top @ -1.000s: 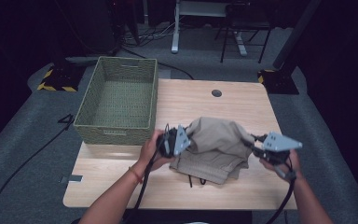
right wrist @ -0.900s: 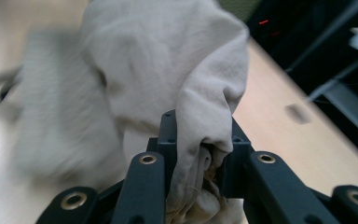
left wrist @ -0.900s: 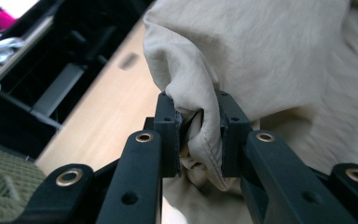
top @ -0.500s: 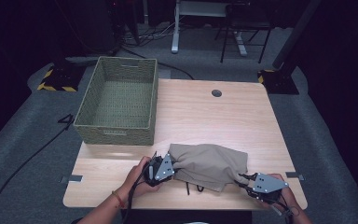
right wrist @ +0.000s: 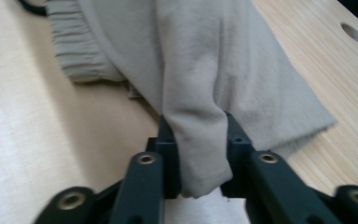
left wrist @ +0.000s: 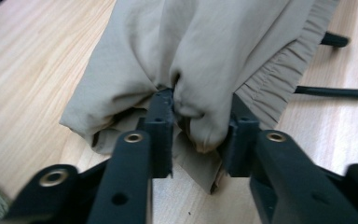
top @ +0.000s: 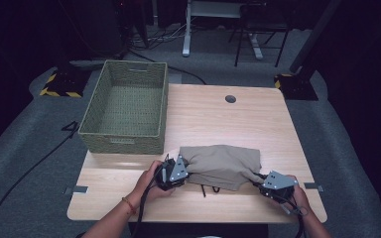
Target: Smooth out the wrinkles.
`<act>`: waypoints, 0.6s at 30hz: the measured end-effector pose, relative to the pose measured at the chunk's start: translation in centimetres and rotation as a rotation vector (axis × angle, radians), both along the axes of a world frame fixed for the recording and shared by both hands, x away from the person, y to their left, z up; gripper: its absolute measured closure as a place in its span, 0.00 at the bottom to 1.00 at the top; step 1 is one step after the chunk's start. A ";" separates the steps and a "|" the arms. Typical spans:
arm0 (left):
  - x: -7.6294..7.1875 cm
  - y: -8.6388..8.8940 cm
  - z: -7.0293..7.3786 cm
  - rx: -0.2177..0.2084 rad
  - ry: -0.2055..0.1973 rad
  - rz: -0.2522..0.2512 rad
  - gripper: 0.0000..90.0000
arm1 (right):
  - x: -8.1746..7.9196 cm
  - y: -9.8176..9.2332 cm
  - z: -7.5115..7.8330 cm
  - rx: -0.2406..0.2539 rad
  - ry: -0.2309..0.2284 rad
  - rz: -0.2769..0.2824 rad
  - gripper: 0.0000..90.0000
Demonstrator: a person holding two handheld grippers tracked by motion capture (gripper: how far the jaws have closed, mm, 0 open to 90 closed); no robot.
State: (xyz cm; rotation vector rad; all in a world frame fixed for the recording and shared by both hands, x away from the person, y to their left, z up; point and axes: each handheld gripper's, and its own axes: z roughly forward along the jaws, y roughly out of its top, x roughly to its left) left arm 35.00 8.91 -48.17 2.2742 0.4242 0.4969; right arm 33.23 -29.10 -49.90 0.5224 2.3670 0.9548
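The soft tan folded cloth (top: 223,166) lay low in the frame on the wooden worktop (top: 213,116). The left tongs (top: 179,171) and right tongs (top: 262,184) each pinched a fold, jaws just loosening.

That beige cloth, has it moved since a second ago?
Yes. The beige cloth has come down and nearer the table's front edge, farther from the woven basket, and now lies flat.

Matt beige cloth garment (top: 223,166); pale wood table (top: 213,119).
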 end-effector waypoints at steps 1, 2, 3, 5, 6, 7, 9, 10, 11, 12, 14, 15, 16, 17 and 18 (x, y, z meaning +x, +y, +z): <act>-0.1 0.2 0.2 -0.006 0.008 0.003 0.64 | 0.1 -0.4 0.2 0.028 0.024 -0.001 0.76; -0.3 0.5 0.6 -0.029 0.029 0.001 0.60 | 0.0 -0.6 0.3 0.042 0.034 0.002 0.73; -0.5 0.8 0.9 -0.054 0.044 -0.001 0.55 | -0.2 -0.9 0.6 0.057 0.042 0.002 0.69; -1.0 1.5 2.1 -0.094 0.041 -0.004 0.49 | -0.7 -1.5 1.6 0.090 0.057 0.010 0.60; -1.2 1.8 2.7 -0.122 0.045 -0.011 0.47 | -1.0 -1.8 2.2 0.108 0.055 0.005 0.57; -1.3 1.9 3.3 -0.142 0.041 -0.004 0.44 | -1.2 -2.1 3.0 0.128 0.049 -0.001 0.54; -1.2 1.8 4.7 -0.181 0.035 -0.006 0.42 | -1.6 -2.2 4.5 0.175 0.040 -0.006 0.52; -1.1 1.5 5.3 -0.201 0.026 -0.012 0.42 | -1.6 -2.1 5.3 0.178 0.023 -0.012 0.52; -0.9 1.1 5.9 -0.215 0.024 -0.022 0.42 | -1.7 -1.9 6.1 0.197 0.010 0.004 0.53; -0.7 0.6 6.3 -0.216 0.018 -0.029 0.43 | -1.7 -1.7 6.9 0.219 0.004 0.018 0.55; 0.2 -0.5 6.7 -0.181 0.001 -0.023 0.46 | -1.5 -0.9 8.2 0.239 -0.005 0.021 0.64; 1.1 -1.1 6.5 -0.174 0.018 -0.019 0.51 | -1.3 -0.5 8.6 0.242 -0.009 0.025 0.66; 1.5 -1.4 6.2 -0.181 0.038 -0.020 0.54 | -0.9 0.2 8.8 0.240 -0.006 0.011 0.71; 2.1 -1.8 5.8 -0.168 0.070 -0.036 0.57 | -0.6 0.6 8.7 0.237 0.005 0.002 0.73; 2.5 -2.1 5.2 -0.135 0.079 -0.047 0.61 | -0.2 1.2 8.3 0.222 0.027 0.000 0.74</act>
